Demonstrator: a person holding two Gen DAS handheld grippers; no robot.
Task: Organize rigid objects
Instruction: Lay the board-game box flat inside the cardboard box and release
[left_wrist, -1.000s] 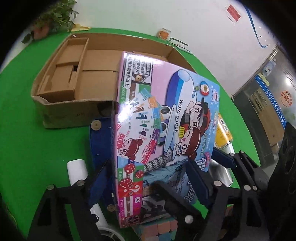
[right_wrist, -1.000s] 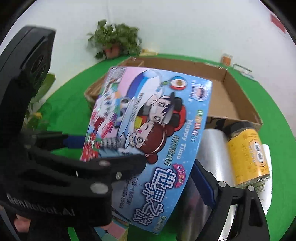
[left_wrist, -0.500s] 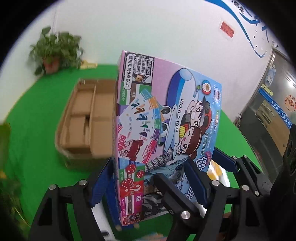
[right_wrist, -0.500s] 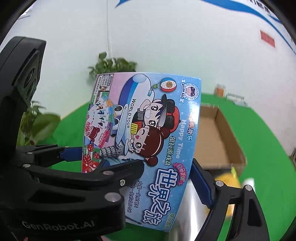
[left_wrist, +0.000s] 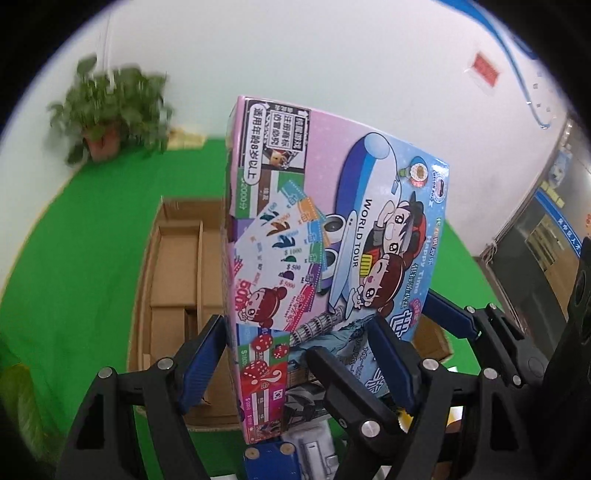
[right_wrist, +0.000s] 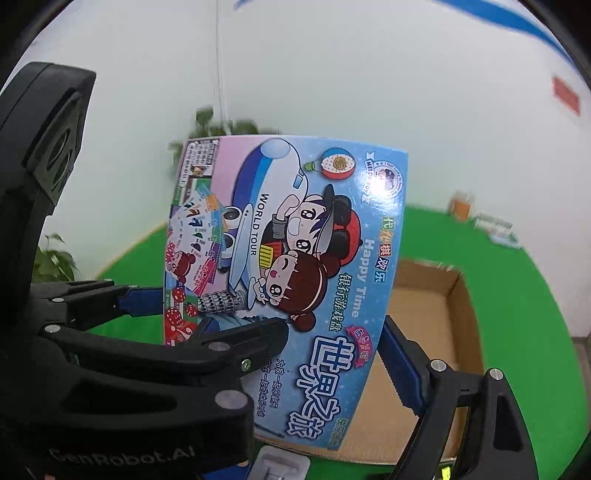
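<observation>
A flat colourful board game box with a cartoon plane and "WORLD TOUR" print is held up in the air, tilted, by both grippers. My left gripper is shut on its near left edge. My right gripper is shut on its near right edge; the box fills the middle of the right wrist view. An open cardboard box with dividers lies on the green table below and beyond; it also shows in the right wrist view.
A potted plant stands at the table's far left edge by the white wall. Small items sit at the far right edge. A blue object and a white plastic piece lie below the grippers.
Both grippers have lifted the game box up off the table and tilted upward. The cardboard box now sits lower in view; the jar and foil roll have dropped out of view.
</observation>
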